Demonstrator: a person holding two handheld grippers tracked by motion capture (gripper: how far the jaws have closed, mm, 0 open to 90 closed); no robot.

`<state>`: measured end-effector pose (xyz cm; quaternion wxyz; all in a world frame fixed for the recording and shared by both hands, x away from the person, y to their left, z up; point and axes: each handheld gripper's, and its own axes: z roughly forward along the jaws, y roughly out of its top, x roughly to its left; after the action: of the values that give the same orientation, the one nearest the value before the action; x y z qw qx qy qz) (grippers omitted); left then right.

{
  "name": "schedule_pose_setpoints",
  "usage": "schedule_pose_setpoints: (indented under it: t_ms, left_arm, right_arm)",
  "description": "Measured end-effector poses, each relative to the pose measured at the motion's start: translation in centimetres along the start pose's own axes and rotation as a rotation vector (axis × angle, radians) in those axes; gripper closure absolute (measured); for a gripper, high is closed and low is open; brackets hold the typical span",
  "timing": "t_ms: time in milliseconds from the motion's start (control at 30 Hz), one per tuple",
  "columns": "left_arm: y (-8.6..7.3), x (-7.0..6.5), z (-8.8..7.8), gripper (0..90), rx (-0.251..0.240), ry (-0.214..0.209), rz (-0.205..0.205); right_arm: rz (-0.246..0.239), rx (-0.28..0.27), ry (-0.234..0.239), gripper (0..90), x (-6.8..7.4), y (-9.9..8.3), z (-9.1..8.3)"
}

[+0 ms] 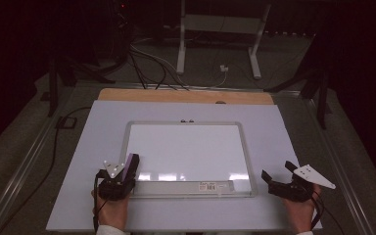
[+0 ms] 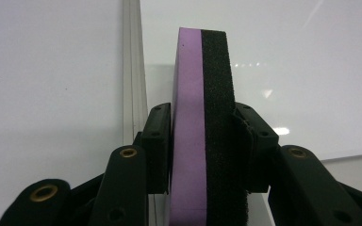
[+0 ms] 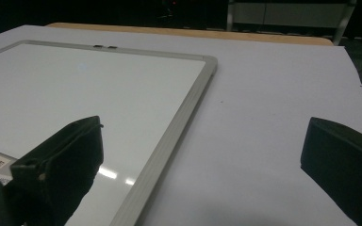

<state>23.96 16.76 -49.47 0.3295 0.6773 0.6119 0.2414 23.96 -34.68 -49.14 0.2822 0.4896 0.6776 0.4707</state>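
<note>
White sheet (image 1: pixel 83 161) spread flat over wooden tabletop (image 1: pixel 186 96), wood showing along far edge only. Beyond, on dark floor: white metal stand (image 1: pixel 220 29) with two legs, loose cables (image 1: pixel 152 68), small white plug (image 1: pixel 223 69). Black posts (image 1: pixel 54 78) at both sides.
</note>
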Motion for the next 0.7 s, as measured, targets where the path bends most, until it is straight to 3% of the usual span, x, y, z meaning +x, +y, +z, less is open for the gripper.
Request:
schedule_pose_setpoints:
  t_ms: [67,167,333,533,700]
  left_arm:
    - [0.0,0.2,0.2,58.7,-0.004,-0.011,-0.011]
    - [0.3,0.4,0.4,41.0,-0.026,-0.033,-0.014]
    - [1.6,1.3,-0.2,24.1,-0.125,-0.089,0.055]
    - [3.0,3.9,-1.3,12.5,-0.236,-0.155,0.124]
    - [3.4,6.2,-1.4,1.8,-0.283,-0.197,0.129]
  right_arm:
    - [0.0,-0.001,0.001,0.3,0.0,0.0,0.0]
    - [0.0,-0.001,0.0,0.3,0.0,0.0,0.0]
    - [0.003,-0.01,-0.002,0.3,0.0,0.0,-0.2]
    - [-0.004,-0.022,0.007,0.3,0.0,0.1,-0.3]
    - [-0.015,-0.031,0.016,0.3,0.3,0.1,-0.3]
